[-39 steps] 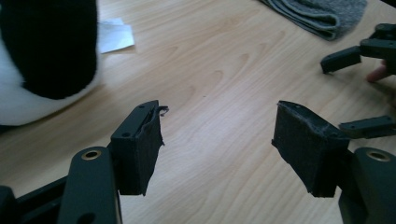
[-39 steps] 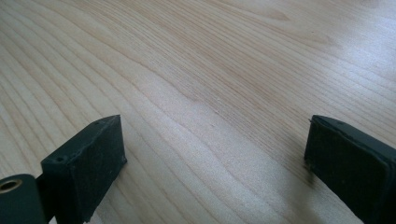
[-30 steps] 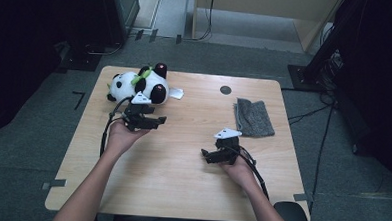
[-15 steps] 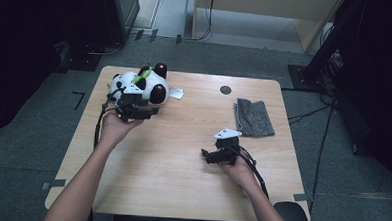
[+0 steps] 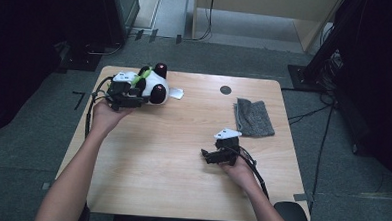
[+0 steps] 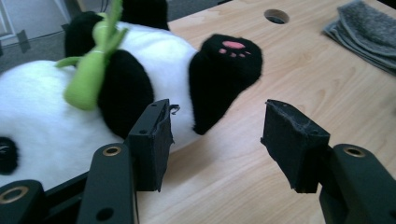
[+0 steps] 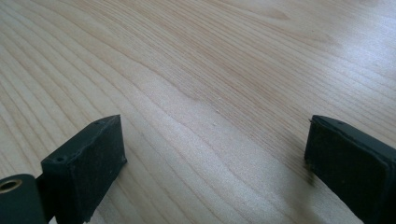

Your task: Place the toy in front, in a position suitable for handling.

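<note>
A black-and-white panda plush [image 5: 154,84] with a green ribbon lies at the far left of the wooden table [image 5: 171,164]. My left gripper [image 5: 136,102] is right at its near side. In the left gripper view, the panda [image 6: 46,116] is close ahead and its black leg with a pink paw [image 6: 226,70] lies just beyond my left gripper [image 6: 217,135]. The jaws have just been closing a little; they stand apart and no pad presses on the plush. My right gripper [image 5: 205,155] rests open at the near right, over bare wood in the right gripper view [image 7: 215,154].
A folded grey cloth [image 5: 253,118] lies at the right side of the table, also in the left gripper view [image 6: 364,32]. A round cable hole [image 5: 225,90] is near the far edge. A small white tag [image 5: 176,93] lies beside the panda.
My left hand has moved away from me and to the left, up to the panda's side. The right hand has stayed where it was.
</note>
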{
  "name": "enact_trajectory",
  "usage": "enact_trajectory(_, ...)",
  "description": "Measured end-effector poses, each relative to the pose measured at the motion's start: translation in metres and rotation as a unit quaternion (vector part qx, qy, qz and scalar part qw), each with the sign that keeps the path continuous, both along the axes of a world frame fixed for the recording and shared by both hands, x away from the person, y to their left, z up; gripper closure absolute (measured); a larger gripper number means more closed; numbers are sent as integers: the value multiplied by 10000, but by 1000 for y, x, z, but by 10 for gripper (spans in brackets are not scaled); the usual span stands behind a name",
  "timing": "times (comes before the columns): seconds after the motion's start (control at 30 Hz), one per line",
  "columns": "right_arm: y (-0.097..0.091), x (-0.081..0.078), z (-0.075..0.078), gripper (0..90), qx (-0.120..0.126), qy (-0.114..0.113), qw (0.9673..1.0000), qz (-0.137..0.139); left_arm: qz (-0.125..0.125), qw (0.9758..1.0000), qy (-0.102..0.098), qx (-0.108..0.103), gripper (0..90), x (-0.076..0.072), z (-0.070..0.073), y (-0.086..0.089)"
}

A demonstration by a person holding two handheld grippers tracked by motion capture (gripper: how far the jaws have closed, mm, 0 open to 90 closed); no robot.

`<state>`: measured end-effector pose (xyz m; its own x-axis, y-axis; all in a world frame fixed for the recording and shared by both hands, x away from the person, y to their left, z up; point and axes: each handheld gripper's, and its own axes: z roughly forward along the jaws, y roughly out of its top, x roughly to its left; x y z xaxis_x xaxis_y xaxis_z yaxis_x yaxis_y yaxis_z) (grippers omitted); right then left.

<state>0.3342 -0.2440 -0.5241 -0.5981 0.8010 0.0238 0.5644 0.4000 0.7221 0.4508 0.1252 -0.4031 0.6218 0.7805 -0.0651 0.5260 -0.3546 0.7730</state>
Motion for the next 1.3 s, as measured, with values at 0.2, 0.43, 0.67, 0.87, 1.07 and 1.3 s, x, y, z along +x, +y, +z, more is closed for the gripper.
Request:
enact_trajectory(0.2,0,0,0,48,0,2,10000,-3,55,9999,-79,57,412,10,3,6)
enact_trajectory(0.43,0,0,0,48,0,0,10000,-5,136,9998,-113,92,406,24,2,18)
enact_trajectory(0.67,0,0,0,48,2,5,10000,-9,342,9992,-135,184,400,41,-1,28)
enact_trajectory(0.87,0,0,0,48,9,4,10000,-12,309,9988,-192,322,498,52,-8,27)
enact_trajectory(1.07,0,0,0,48,7,2,10000,-12,253,9991,-141,300,579,57,-17,24)
enact_trajectory(1.3,0,0,0,47,14,0,10000,-15,268,9995,168,-74,737,60,-22,27)
